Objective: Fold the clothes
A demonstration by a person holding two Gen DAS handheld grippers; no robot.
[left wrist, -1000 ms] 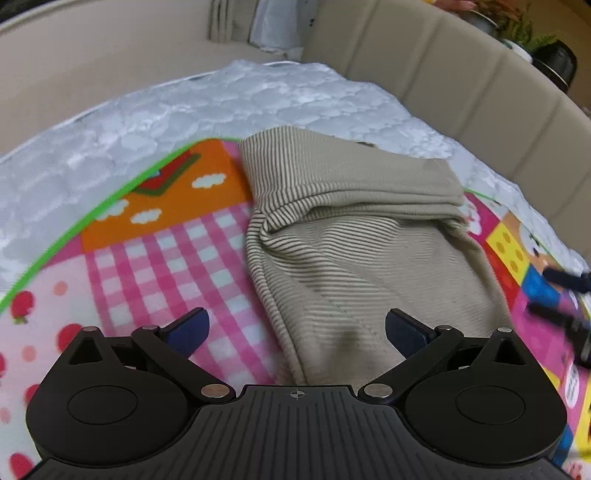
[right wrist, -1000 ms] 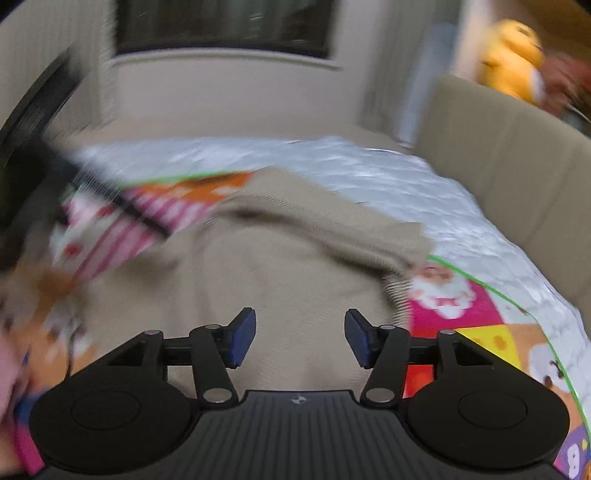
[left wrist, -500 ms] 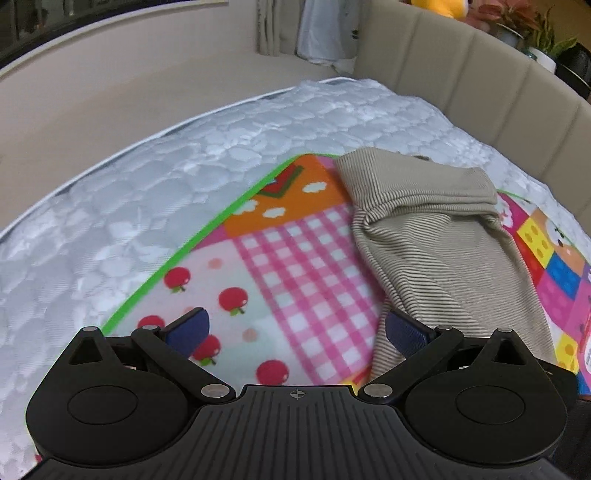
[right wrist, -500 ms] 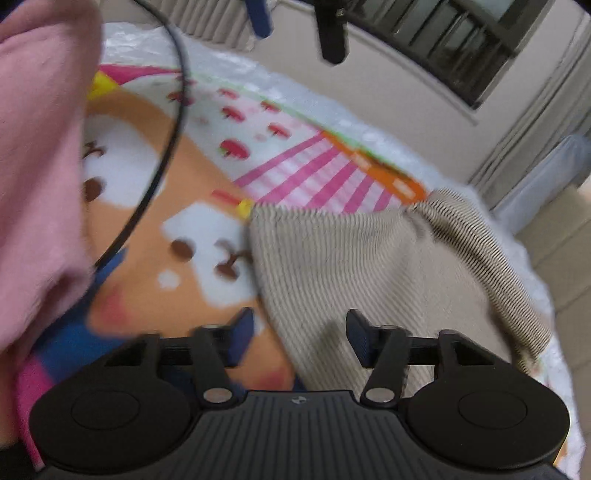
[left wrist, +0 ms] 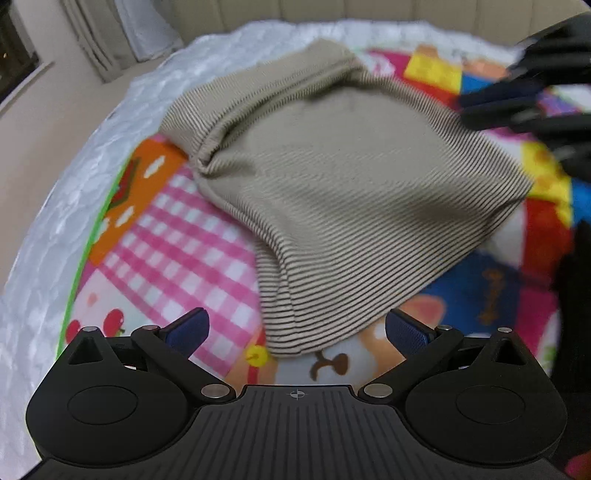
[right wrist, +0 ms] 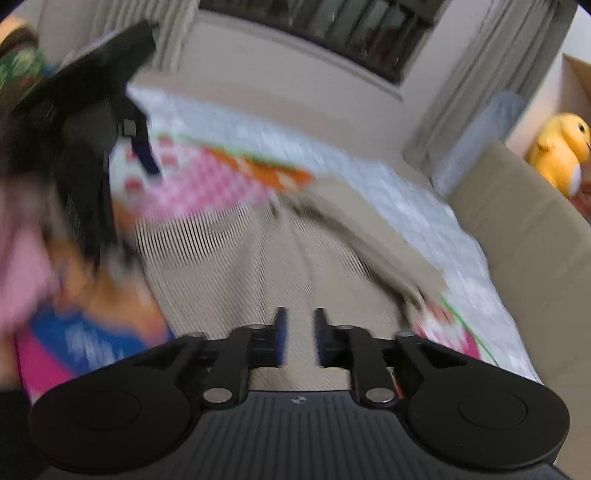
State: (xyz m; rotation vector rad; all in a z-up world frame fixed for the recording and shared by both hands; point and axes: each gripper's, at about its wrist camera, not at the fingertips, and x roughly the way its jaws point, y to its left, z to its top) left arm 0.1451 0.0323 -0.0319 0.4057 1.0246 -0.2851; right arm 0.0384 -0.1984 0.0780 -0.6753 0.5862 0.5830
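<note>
A beige ribbed garment (left wrist: 351, 184) lies folded in a bundle on a colourful play mat (left wrist: 177, 251). My left gripper (left wrist: 295, 328) hovers over its near hem, open wide, with the hem's corner showing between the fingers and no pad touching it. The right gripper (left wrist: 517, 99) is a dark blur at the cloth's far right edge. In the right wrist view the right gripper (right wrist: 299, 332) hangs above the garment (right wrist: 229, 280); its jaws are opening from a narrow gap with nothing between them. The left gripper (right wrist: 110, 129) is a blur at upper left.
The mat (right wrist: 207, 184) lies on a white quilted mattress (left wrist: 74, 192). A beige padded headboard (right wrist: 517, 240) runs along the right, with a yellow plush toy (right wrist: 561, 147) behind it. Curtains (left wrist: 110, 33) and a dark window (right wrist: 332, 26) stand beyond. A pink sleeve (right wrist: 18, 266) shows at left.
The left gripper has swung back to the right over the garment and rolled. The right gripper's jaws have narrowed, and its view has swung from the mat's edge onto the cloth.
</note>
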